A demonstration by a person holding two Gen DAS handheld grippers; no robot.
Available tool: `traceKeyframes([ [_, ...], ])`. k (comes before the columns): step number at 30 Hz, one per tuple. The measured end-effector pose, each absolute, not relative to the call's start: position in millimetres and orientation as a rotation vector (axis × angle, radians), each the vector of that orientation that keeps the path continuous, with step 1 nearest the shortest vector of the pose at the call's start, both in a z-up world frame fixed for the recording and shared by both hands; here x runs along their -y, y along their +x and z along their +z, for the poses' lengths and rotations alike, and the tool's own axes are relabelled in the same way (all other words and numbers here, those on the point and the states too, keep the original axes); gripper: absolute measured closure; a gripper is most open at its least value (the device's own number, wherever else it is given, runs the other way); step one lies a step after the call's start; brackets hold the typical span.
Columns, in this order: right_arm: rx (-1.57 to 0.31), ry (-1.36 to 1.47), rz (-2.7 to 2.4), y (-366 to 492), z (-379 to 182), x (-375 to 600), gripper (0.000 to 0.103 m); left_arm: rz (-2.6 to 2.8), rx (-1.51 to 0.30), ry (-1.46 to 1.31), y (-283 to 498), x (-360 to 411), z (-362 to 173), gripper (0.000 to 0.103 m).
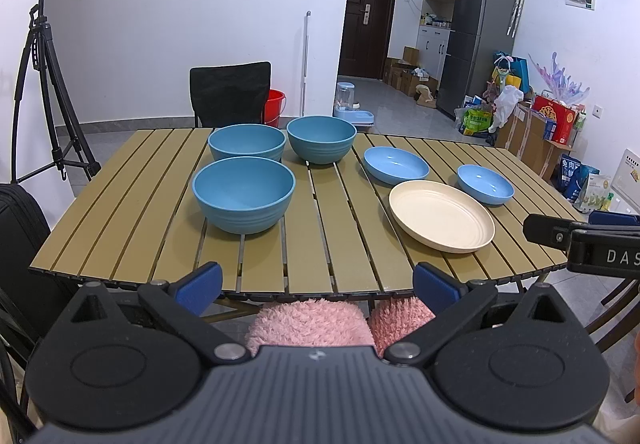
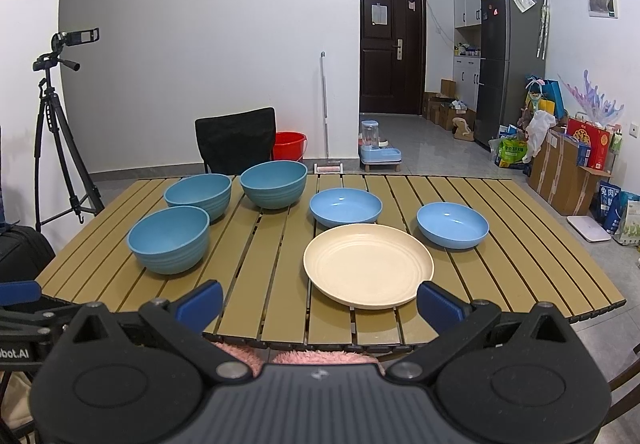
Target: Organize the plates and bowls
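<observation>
Straight ahead of your right tool [image 2: 319, 302], spread wide and empty, lies the cream plate [image 2: 368, 265]; your left tool [image 1: 318, 290], likewise empty, faces the nearest blue bowl [image 1: 244, 193].

Your slatted wooden table [image 1: 120, 212] fills the foreground, with a black chair [image 1: 230, 92] pushed in at its far edge. A red bucket [image 1: 276, 106] sits on the floor just beside that chair. To your left, a camera on a tripod [image 1: 44, 64] stands against the white wall. Look right and you have a dark door [image 2: 392, 44] at the end of the hall, a tall grey fridge [image 2: 508, 60] (magnets on its front), and a pet feeder [image 2: 378, 150] on the tiles. Cardboard boxes and bags [image 2: 560, 164] crowd the right wall.
</observation>
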State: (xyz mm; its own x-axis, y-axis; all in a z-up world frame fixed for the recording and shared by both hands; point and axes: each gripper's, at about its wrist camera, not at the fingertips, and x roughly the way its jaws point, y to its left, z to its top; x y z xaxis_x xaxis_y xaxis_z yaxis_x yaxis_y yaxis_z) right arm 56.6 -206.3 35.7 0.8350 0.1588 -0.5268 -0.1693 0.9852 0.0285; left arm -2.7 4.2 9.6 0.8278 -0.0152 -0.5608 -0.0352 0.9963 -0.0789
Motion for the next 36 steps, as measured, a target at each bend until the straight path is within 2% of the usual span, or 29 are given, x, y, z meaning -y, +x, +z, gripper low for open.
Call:
traceKeyframes([
  [17, -0.559, 0.009, 0.171, 64.7, 33.9, 215.2, 0.0, 0.011, -0.598, -0.076, 15.5, 6.3, 11.8, 0.0],
  [36, -0.718, 0.092, 0.102, 191.8, -12.4, 285.9, 0.0, -0.062, -0.76, -0.088, 179.3, 44.8, -17.6, 0.0],
])
